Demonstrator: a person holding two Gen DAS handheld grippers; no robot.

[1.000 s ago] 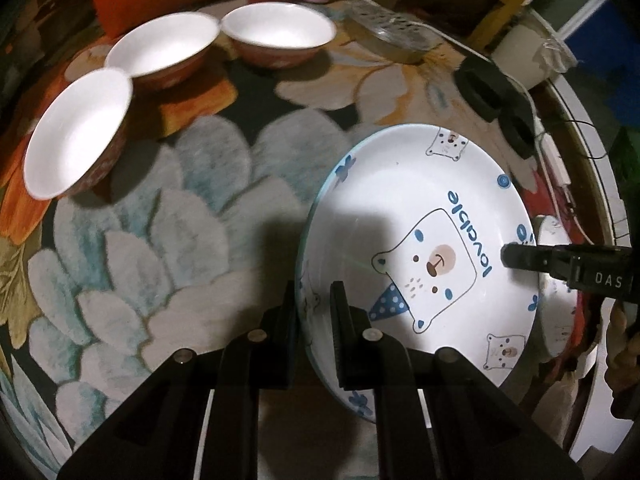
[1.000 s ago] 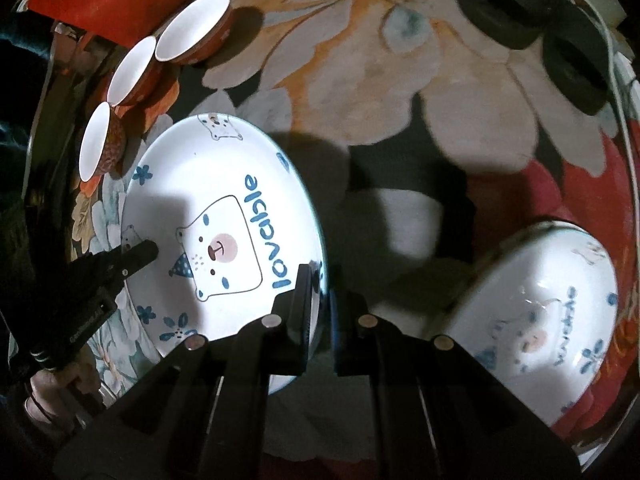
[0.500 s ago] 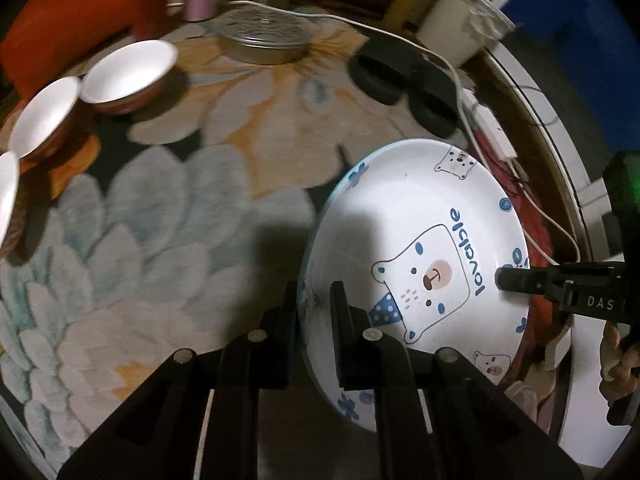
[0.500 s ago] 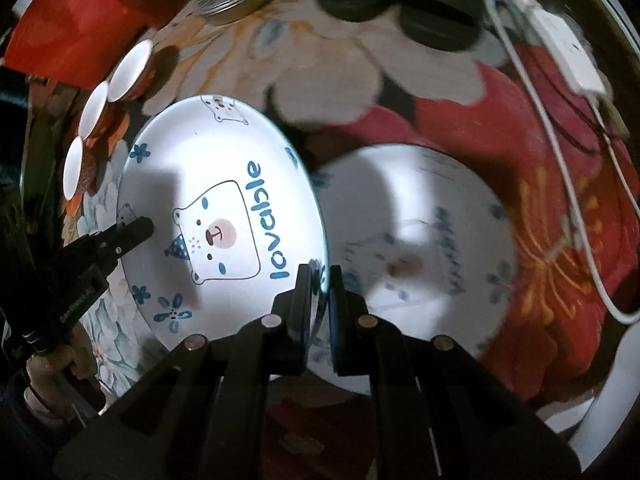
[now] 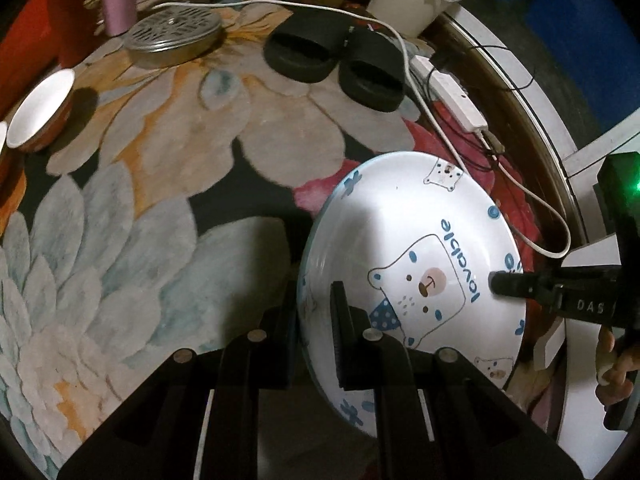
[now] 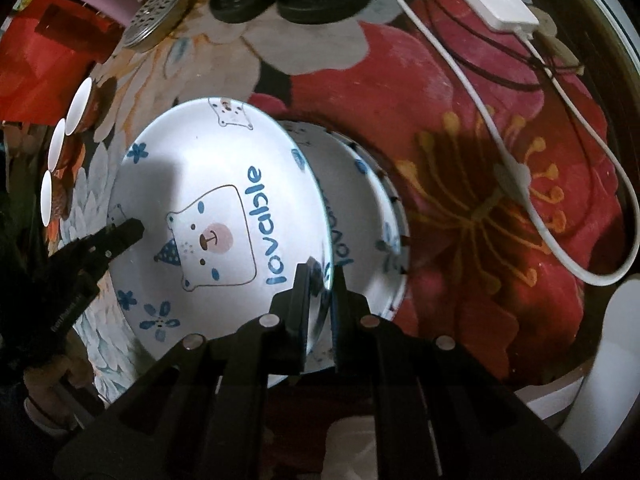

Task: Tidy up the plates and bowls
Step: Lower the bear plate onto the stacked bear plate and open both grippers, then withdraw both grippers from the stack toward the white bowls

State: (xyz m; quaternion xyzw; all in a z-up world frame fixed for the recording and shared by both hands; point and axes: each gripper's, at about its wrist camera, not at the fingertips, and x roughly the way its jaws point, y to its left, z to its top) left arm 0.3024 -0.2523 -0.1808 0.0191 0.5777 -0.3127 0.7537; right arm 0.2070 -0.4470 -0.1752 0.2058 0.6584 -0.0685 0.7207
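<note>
Had the bear plate (image 6: 208, 216) pinched on opposite rims, both grippers (image 5: 314, 328) (image 6: 322, 280), hanging directly over the second bear plate (image 6: 372, 216) near the rug's (image 6: 500, 220) red-flower edge.

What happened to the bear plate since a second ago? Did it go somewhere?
Yes. Both grippers carried the bear plate sideways across the flowery rug, away from the three small bowls, until it hangs partly over the second bear plate lying there. The left gripper and right gripper kept pinching opposite rims throughout. The bowls, slippers and second plate stayed put.
</note>
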